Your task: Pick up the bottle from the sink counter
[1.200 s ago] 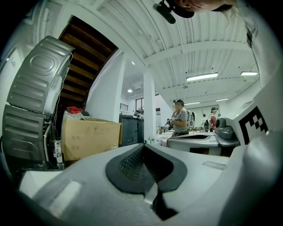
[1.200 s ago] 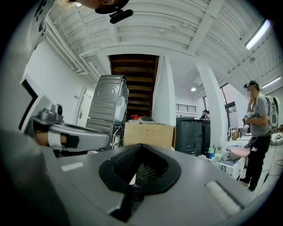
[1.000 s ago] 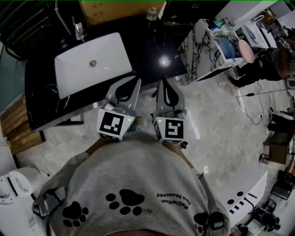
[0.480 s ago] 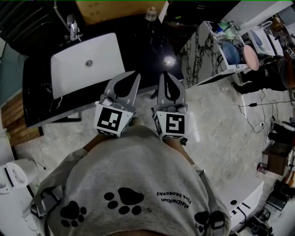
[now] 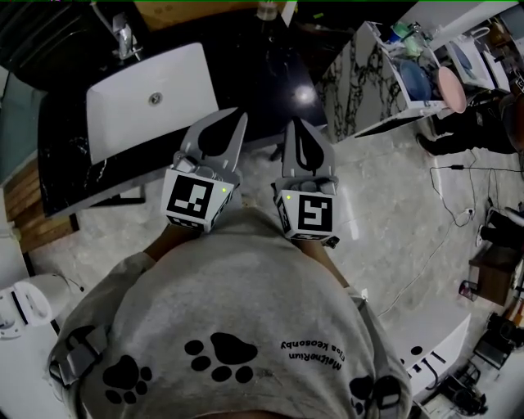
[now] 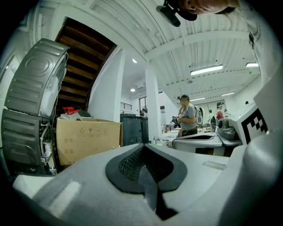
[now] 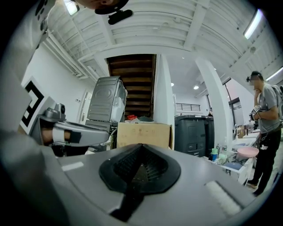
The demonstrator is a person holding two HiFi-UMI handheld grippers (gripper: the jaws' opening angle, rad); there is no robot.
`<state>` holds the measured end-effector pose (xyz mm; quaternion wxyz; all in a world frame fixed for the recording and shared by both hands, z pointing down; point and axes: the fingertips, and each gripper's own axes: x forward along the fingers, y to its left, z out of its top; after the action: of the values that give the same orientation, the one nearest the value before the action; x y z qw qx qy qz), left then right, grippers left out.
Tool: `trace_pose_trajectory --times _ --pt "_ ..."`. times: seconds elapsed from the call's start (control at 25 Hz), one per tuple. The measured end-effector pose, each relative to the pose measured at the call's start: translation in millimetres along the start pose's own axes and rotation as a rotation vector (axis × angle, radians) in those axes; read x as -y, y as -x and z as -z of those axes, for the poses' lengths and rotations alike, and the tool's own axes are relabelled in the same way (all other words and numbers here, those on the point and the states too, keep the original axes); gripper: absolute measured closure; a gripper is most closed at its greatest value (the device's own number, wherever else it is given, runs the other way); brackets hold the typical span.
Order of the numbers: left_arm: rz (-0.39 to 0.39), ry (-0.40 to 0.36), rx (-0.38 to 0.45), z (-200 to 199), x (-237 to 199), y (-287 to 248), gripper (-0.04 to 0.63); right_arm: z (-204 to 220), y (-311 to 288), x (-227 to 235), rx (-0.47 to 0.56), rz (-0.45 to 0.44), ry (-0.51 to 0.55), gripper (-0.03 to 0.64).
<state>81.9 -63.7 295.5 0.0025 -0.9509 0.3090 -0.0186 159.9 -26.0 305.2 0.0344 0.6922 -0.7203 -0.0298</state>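
A small clear bottle (image 5: 266, 10) stands at the far edge of the black sink counter (image 5: 262, 82), cut by the top of the head view. Both grippers are held close to my body, pointing at the counter's near edge. My left gripper (image 5: 237, 116) is shut with nothing in it, in front of the white basin (image 5: 151, 98). My right gripper (image 5: 296, 123) is also shut and holds nothing, well short of the bottle. In the left gripper view (image 6: 142, 145) and the right gripper view (image 7: 141, 145) the jaws meet, and the bottle does not show.
A faucet (image 5: 123, 37) stands behind the basin. A cardboard box (image 6: 88, 139) and a washing machine (image 6: 35, 88) lie beyond the counter. A marble-sided shelf unit (image 5: 393, 74) stands to the right, with a person (image 5: 483, 114) past it. Cables run over the floor (image 5: 458, 204).
The counter and basin have slid up and left in the head view, and the bottle now sits at the frame's top edge. Both grippers stay shut, side by side.
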Motion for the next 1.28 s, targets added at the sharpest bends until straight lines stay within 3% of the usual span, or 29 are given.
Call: trace_pose_trajectory --times 0.44,0.92,1.08,1.28 --pt "0.062 0.007 0.021 -7 0 -40 0.595 -5 -16 25 0.0 0.049 0.016 0.615" --pt "0.075 0.051 0.018 -7 -42 -94 0.596 6 -87 40 -0.032 0.037 0.006 0.615" --pt "0.064 -0.013 0.03 -7 -65 -108 0.595 1 -119 38 -0.014 0.031 0.042 0.615" --pt "0.073 -0.037 0.029 -4 -89 -125 0.595 -4 -155 34 -0.007 0.028 0.035 0.615"
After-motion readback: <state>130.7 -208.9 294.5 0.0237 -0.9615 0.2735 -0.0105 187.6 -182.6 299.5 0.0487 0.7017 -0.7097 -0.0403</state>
